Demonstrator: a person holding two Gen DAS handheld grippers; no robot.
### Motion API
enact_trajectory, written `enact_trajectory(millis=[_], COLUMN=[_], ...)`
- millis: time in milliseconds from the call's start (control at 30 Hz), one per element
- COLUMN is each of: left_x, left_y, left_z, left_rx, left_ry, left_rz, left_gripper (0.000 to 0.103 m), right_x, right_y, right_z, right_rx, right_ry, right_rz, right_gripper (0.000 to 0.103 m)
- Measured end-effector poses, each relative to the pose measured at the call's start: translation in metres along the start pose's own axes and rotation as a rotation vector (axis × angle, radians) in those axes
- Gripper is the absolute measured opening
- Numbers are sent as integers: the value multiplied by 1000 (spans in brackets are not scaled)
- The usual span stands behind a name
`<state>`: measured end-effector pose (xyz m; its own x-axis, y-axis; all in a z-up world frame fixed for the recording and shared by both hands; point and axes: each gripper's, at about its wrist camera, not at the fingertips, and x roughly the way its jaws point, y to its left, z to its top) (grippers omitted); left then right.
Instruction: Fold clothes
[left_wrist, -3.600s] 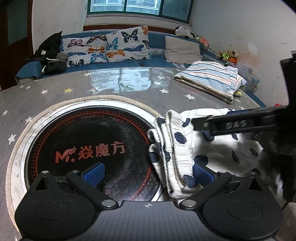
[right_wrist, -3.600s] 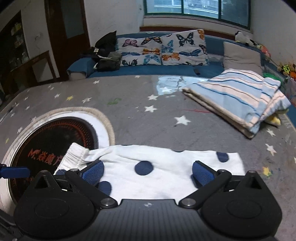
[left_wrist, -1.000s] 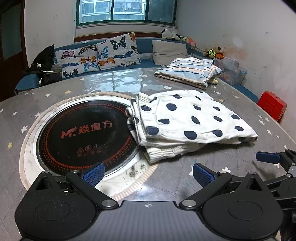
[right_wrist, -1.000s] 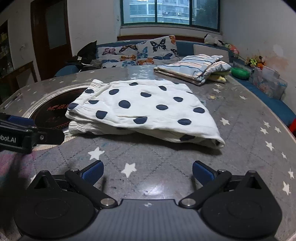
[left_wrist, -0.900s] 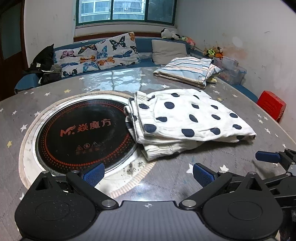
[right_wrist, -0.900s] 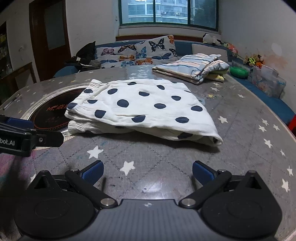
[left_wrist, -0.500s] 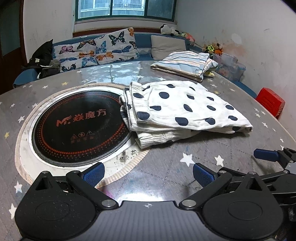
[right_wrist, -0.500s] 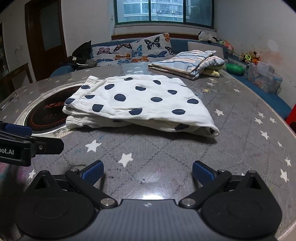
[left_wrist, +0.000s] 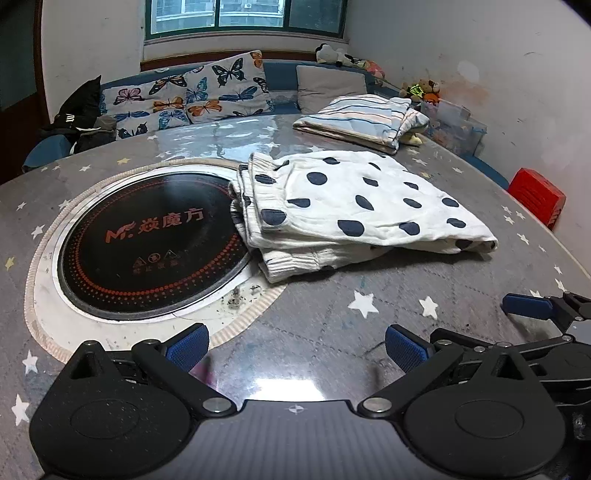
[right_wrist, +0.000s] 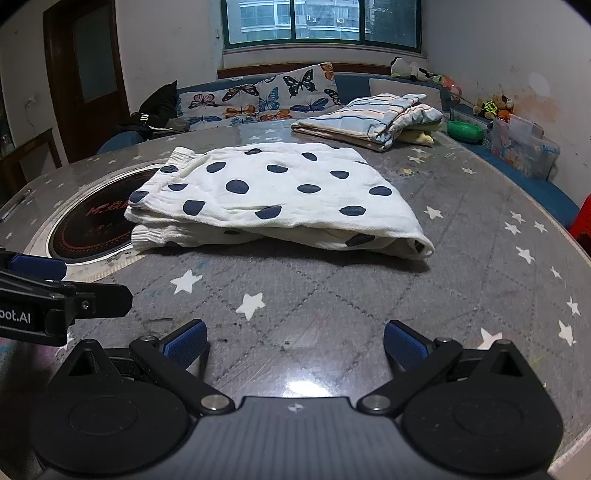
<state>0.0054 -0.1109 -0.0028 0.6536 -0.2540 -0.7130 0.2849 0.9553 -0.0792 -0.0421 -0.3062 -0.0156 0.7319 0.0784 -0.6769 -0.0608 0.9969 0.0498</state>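
Left wrist view shows the left gripper (left_wrist: 295, 341) with its two blue fingers spread wide and nothing between them; it hangs over bare grey table (left_wrist: 314, 321) with white stars. On its right side, close by, the right gripper (left_wrist: 524, 306) comes into this view at the edge. Right wrist view shows the right gripper (right_wrist: 295, 341) released in the same way, fingers far apart and empty, above the starred table (right_wrist: 332, 295), and the left gripper (right_wrist: 44, 288) appears at its left side.

Ahead of both grippers, apart from them and not touched, lies the folded white garment with dark dots (left_wrist: 354, 206), also seen from the right (right_wrist: 277, 192). It is folded in several layers, with the ribbed waistband at its left end. This end lies over the rim of the round black cooktop (left_wrist: 147, 240), which is ahead and to the left of the left gripper. Farther behind the dotted garment, a folded striped cloth (left_wrist: 362, 120) rests on the table. Beyond the table stand butterfly cushions (left_wrist: 192, 92).
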Motion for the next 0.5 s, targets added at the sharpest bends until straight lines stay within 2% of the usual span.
enact_trajectory(millis=[500], left_x=[-9], left_y=[-4], left_z=[-3], left_rx=[6], left_ry=[-13], left_rz=[0], left_gripper=[103], right_x=[-8], right_y=[1], right_z=[-4], right_rx=[15], right_ry=[-13], right_rz=[5], right_gripper=[103])
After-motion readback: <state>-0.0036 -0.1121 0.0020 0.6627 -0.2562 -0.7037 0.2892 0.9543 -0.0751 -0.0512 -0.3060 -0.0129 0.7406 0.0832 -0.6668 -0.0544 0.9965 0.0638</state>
